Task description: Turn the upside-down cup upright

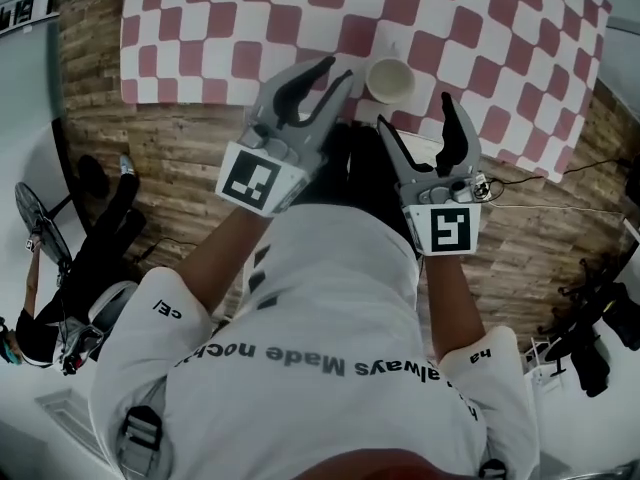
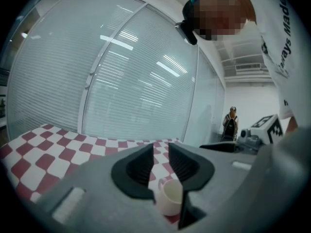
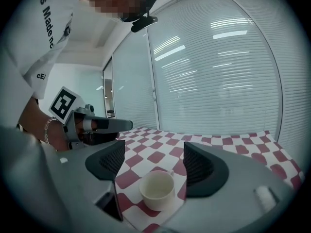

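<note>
Red-and-white checked cloth (image 1: pixel 200 28) on a wood-plank surface (image 1: pixel 180 158), with a glass wall and blinds (image 3: pixel 218 72) behind. That's the whole setup.

My right gripper (image 3: pixel 154 152) has its jaws standing apart with nothing on the pads. The cup (image 3: pixel 157 189) sits on the cloth just ahead of them, lined up with the gap but not touched. My left gripper (image 2: pixel 160 147) is closed up and empty, just to the left of the cup.

The cup's mouth faces up, its base is on the cloth and its handle is on the far side. So I'd say the flip is basically done: it's upright and free of both grippers. All that's left, I reckon, is pulling my hands clear without bumping it.
</note>
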A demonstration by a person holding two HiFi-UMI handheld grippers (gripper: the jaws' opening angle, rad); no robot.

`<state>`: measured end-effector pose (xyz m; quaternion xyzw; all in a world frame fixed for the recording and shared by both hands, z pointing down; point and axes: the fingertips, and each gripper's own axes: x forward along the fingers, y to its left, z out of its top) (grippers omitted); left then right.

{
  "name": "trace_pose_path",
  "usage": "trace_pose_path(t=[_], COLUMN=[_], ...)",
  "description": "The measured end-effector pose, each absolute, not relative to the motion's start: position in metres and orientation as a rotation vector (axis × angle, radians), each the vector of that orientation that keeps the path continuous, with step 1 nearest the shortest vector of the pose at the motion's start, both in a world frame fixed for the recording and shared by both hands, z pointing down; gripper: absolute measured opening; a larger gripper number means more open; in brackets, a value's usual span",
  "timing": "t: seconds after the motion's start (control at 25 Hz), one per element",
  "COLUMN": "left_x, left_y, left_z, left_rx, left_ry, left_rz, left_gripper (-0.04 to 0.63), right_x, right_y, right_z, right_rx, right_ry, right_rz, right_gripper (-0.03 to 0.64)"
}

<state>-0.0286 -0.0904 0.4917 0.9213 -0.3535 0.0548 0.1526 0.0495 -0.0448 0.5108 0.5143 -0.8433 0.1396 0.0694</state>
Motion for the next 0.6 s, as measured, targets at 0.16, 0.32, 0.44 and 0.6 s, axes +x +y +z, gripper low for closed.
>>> trace_pose_path(t=[0.16,0.32,0.44,0.6], left_x=[-0.035,-0.032,-0.03,-0.032], left_y=[-0.097,-0.101,-0.103,-0.106], left_z=[0.525,0.555,0.577,0.602], left_rx=[2.626,2.633,2.627,2.608], left_ry=[-1.031,-1.018,-1.016,-1.028], left_rz=[0.18,0.183,0.197,0.204], left_gripper=[0.1,0.1,0.1,0.1], right_x=[0.045,0.044,0.04,0.03], right_y=[-0.05,-0.055,-0.059,-0.062], right_z=[0.551,0.589,0.609,0.639], right_rx=[1.54,1.518,1.498,1.47], right_ry=[-2.509,-2.496,-2.533,-2.512], right_rz=[0.436,0.455,0.44,0.417], right_gripper=[0.395,0.421,0.452,0.46])
